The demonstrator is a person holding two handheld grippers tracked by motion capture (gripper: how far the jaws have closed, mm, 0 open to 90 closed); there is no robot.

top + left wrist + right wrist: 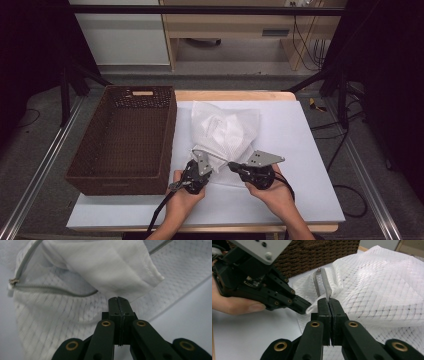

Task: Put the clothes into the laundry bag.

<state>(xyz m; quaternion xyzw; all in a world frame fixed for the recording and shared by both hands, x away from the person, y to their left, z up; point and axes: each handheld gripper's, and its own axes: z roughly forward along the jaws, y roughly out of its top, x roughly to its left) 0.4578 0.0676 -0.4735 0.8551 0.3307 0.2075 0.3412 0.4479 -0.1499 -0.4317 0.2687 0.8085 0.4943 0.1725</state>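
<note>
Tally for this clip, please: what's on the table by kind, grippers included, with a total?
Wicker basket: 1
White mesh zip bag: 1
White cloth sticking out of the bag: 1
Grippers: 2, left gripper shut on the cloth's edge, right gripper shut on the bag's zip edge
Total: 5

Past the desk's (300, 150) far edge I see grey floor (240, 80), a wooden cabinet (235, 25), a white panel (125, 35) and loose cables (307, 45).
</note>
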